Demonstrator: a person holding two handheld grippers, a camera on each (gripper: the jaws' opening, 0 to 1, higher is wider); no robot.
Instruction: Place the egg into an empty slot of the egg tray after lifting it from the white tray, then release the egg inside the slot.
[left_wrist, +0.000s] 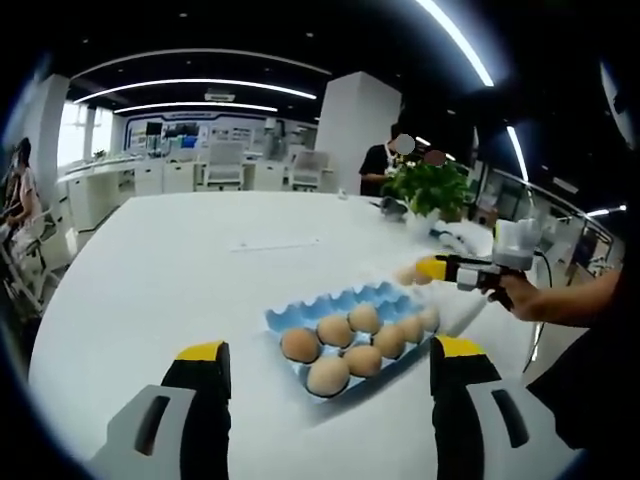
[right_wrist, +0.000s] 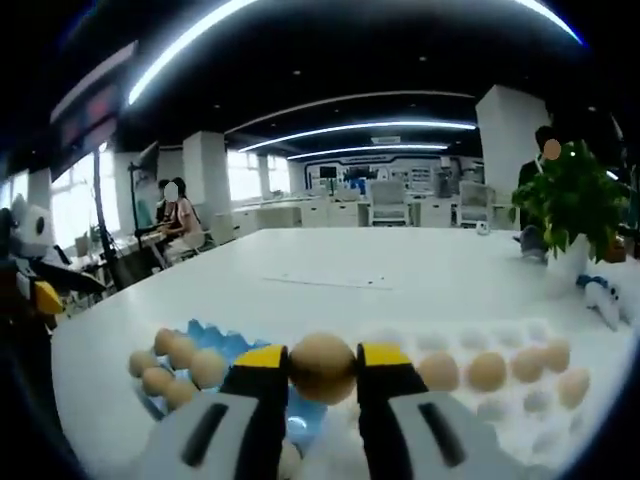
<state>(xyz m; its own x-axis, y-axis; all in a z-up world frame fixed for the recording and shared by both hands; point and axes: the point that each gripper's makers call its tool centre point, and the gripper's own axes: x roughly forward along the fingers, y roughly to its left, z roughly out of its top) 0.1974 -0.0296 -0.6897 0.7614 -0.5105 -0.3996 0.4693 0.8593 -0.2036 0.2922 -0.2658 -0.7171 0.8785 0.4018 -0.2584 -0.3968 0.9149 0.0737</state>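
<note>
My right gripper (right_wrist: 322, 358) is shut on a brown egg (right_wrist: 322, 372), held above the table between the two trays. The blue egg tray (right_wrist: 215, 336) lies to its lower left with several eggs in it. On the right, the white tray (right_wrist: 500, 335) holds a row of eggs (right_wrist: 487, 370). In the left gripper view, the right gripper (left_wrist: 425, 268) comes in from the right with the egg (left_wrist: 404, 273), just above the far end of the blue tray (left_wrist: 340, 298). My left gripper (left_wrist: 330, 352) is open and holds nothing, close in front of that tray's near end.
Both trays rest on a big white table (left_wrist: 180, 270). A potted plant (left_wrist: 430, 186) stands at the table's far right, with small items beside it. A sheet of paper (left_wrist: 272, 243) lies mid-table. People sit at desks in the background.
</note>
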